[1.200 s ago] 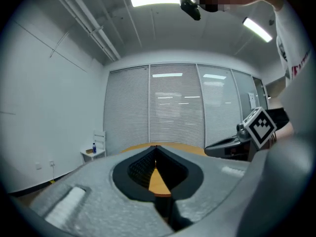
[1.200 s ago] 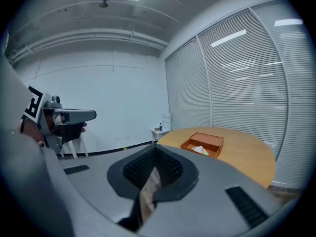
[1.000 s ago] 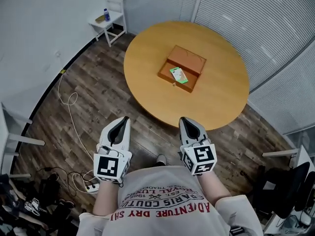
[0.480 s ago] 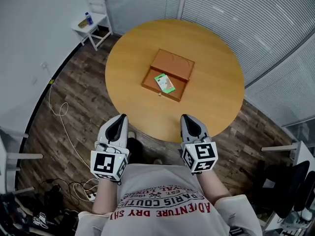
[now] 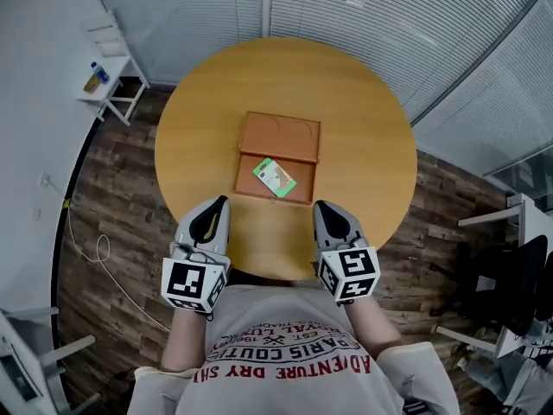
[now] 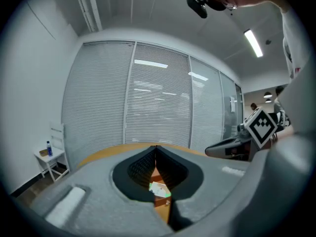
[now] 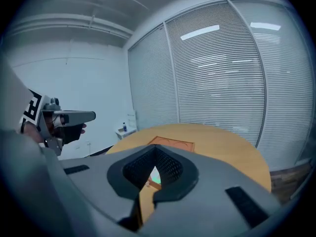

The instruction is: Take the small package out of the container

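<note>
The round table [image 5: 363,137] had a smooth, honey-coloured wooden top. On it sat the container [image 5: 278,137], a flat orange-brown box opened out into two rectangular halves. The far half showed two curved marks on its face, and the near half was a shallow tray.

The small package [image 5: 275,177] lay in that tray, towards its right side. It was a thin, flat packet in white and green, set at a slant to the box's edges.

The person stood at the near rim of the table in a grey shirt [image 5: 289,353] with red lettering, holding both tools short of the box. Neither tool touched the box.

The left gripper [image 5: 218,206] was a pale grey moulded shell lined with dark ribbed padding. Its two jaws were brought together until the tips met, with nothing between them. The right gripper [image 5: 321,207], built the same way, was likewise closed tight and empty. Each carried a cube with black-and-white square markers at its rear.

In the left gripper view the package [image 6: 159,188] showed through the hollow under the joined tips. In the right gripper view a sliver of it [image 7: 154,177] showed the same way.

Slatted blinds [image 5: 363,15] curved round the far side of the room. Dark plank flooring [image 5: 112,197] ran under the table. A small white side table [image 5: 108,93] by the wall held a bottle [image 5: 102,72].
</note>
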{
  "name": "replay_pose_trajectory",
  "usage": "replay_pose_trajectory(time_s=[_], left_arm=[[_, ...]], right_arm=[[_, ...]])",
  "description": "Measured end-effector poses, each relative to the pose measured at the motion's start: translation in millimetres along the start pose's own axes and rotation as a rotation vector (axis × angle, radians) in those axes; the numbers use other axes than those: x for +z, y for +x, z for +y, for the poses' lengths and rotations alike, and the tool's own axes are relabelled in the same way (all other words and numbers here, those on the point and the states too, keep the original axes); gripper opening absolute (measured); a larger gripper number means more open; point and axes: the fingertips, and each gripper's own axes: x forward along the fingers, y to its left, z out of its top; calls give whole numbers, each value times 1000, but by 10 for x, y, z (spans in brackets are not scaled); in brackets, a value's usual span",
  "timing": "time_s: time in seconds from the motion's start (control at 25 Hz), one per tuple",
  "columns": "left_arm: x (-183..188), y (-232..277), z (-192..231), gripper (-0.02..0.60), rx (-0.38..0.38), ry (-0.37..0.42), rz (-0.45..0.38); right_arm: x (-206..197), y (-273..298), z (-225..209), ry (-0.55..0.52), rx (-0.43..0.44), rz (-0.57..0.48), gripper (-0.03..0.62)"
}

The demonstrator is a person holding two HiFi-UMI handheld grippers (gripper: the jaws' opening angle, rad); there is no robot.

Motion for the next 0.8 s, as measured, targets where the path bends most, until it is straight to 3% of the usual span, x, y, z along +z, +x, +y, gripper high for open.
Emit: replay_pose_trajectory(time_s=[0.4, 0.56, 0.6, 0.64, 0.8], left_arm=[[-142, 870, 799, 9, -213, -13, 76], [-294, 1073, 1034, 9, -251, -30, 113], [-327, 1106, 1082, 9, -253, -31, 121], [-362, 1130, 1122, 9, -255, -34, 129], [-529, 1202, 1247, 10, -259, -57, 163]], right_arm=[[-316, 1021, 66, 10, -86, 252, 8], [-560, 1388, 140, -42, -38, 370, 9], [-627, 1465, 154, -60, -25, 392, 83], [-695, 1531, 157, -75, -17, 413, 199], [-963, 1760, 116, -103, 3, 502, 310]])
